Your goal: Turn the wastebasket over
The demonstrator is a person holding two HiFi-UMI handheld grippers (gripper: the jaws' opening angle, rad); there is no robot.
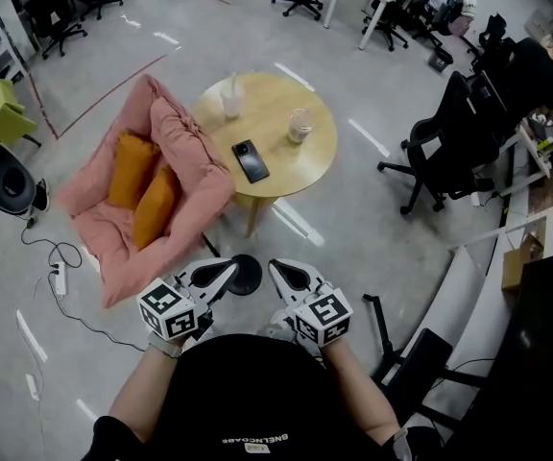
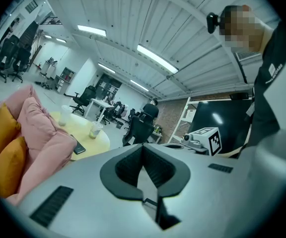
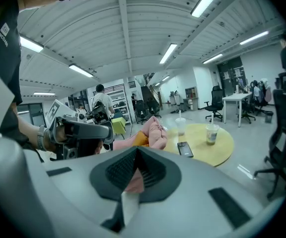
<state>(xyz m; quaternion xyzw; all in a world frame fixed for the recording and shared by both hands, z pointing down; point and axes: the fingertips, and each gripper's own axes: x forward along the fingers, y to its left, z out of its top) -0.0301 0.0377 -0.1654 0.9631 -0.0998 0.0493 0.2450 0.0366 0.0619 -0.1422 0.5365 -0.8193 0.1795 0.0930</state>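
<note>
A small black round thing (image 1: 245, 275) lies on the floor just in front of me; it may be the wastebasket, and from above I cannot tell which way up it is. My left gripper (image 1: 230, 269) and right gripper (image 1: 278, 269) hover side by side close to my body, on either side of it and above it. Both are shut with nothing between the jaws. In the left gripper view the left gripper (image 2: 143, 155) has its pads together, and the right gripper (image 2: 202, 138) shows beside it. The right gripper (image 3: 135, 157) is likewise closed, with the left gripper (image 3: 78, 130) at its left.
A round yellow table (image 1: 317, 152) holds two cups (image 1: 299, 124) and a phone (image 1: 251, 160). Left of it lies a pink floor sofa (image 1: 176, 195) with orange cushions (image 1: 131, 169). Black office chairs (image 1: 464, 128) stand at the right. Cables and a power strip (image 1: 59, 279) run across the floor at the left.
</note>
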